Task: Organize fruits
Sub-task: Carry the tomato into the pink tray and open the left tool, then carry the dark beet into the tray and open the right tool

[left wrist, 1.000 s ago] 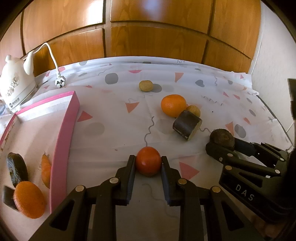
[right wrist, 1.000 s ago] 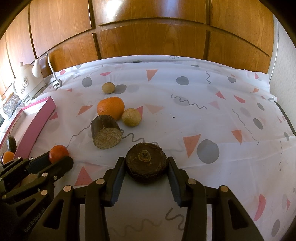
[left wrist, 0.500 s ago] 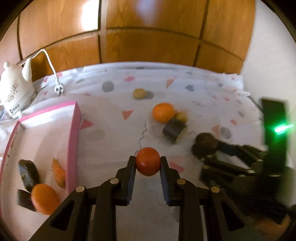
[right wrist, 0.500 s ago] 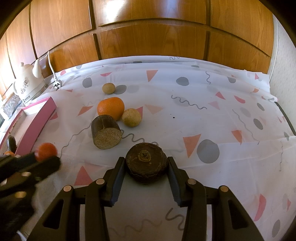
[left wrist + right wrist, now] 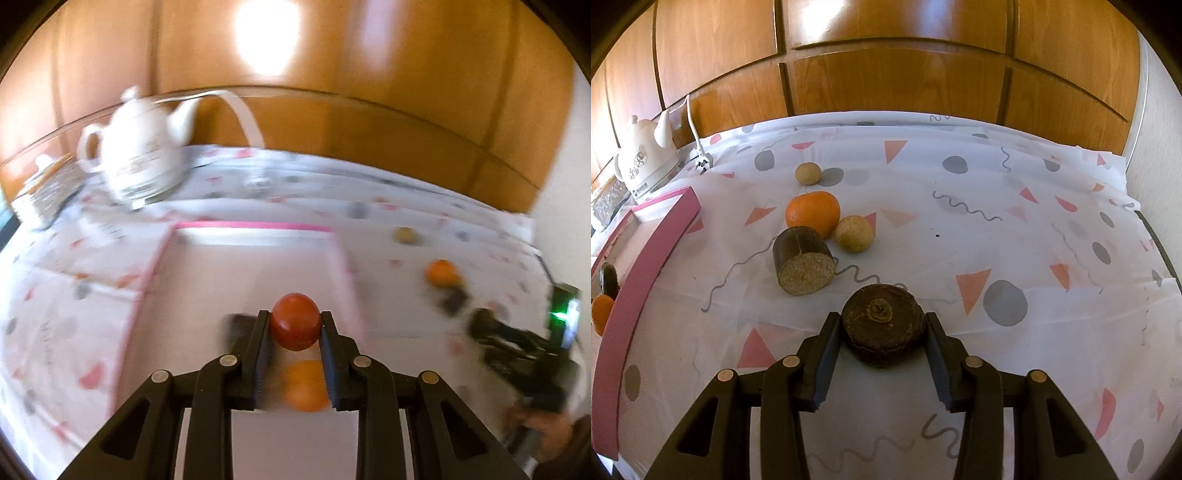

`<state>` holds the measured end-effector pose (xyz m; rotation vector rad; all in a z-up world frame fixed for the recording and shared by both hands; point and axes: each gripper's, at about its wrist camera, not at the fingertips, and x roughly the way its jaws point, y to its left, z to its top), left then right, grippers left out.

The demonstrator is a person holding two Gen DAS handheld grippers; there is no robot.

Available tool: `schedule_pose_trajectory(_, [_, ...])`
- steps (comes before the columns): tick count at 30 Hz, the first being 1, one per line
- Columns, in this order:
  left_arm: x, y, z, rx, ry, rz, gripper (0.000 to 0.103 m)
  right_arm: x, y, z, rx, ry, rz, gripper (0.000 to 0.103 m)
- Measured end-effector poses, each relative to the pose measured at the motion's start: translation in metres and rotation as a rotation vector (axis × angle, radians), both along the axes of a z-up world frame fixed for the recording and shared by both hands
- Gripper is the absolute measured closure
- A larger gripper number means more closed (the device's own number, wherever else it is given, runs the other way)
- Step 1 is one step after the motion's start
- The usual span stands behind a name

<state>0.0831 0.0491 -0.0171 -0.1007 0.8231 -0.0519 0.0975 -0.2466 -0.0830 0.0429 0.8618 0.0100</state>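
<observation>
My left gripper (image 5: pixel 294 316) is shut on a small red round fruit (image 5: pixel 295 330) and holds it in the air above the pink-rimmed white box (image 5: pixel 255 224). An orange (image 5: pixel 306 387) lies in the box below the jaws, with a dark piece (image 5: pixel 236 326) beside it. This view is blurred. My right gripper (image 5: pixel 882 326) rests low over the tablecloth, shut on a dark brown round fruit (image 5: pixel 882 321). On the cloth lie a cut brown cylinder (image 5: pixel 803 264), an orange (image 5: pixel 812 214) and two beige round fruits (image 5: pixel 855 234) (image 5: pixel 808 172). The right gripper (image 5: pixel 484 325) shows at the far right of the left wrist view.
A white kettle (image 5: pixel 642 162) with cord and plug (image 5: pixel 703 160) stands at the back left beside the pink box's rim (image 5: pixel 646 251). Wooden panels close off the back. The patterned cloth (image 5: pixel 997 229) drops off at the right edge.
My left gripper has lifted and swung left with the red fruit, from over the cloth to above the box. It has left the right wrist view. The right gripper and its fruit stayed put.
</observation>
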Motion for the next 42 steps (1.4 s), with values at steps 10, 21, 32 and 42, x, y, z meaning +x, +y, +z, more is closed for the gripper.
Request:
schedule_pose_trajectory(10, [0.022,0.055,-0.032,0.043,0.084,0.151,0.077,0.000,0.002,0.000,-0.014,0.001,-0.001,0.058])
schedule_pose_trajectory(21, [0.006,0.055,-0.028,0.009,0.068,0.214,0.067,-0.001,0.003,0.000,-0.019,0.001,-0.001,0.058])
schedule_pose_trajectory(32, [-0.019,0.035,-0.025,0.009,0.055,0.164,0.057,0.000,0.004,0.001,-0.031,0.011,0.000,0.059])
schedule_pose_trajectory(42, [-0.030,0.036,-0.025,0.005,0.056,0.156,0.055,-0.004,0.025,0.034,0.046,-0.032,0.051,0.059])
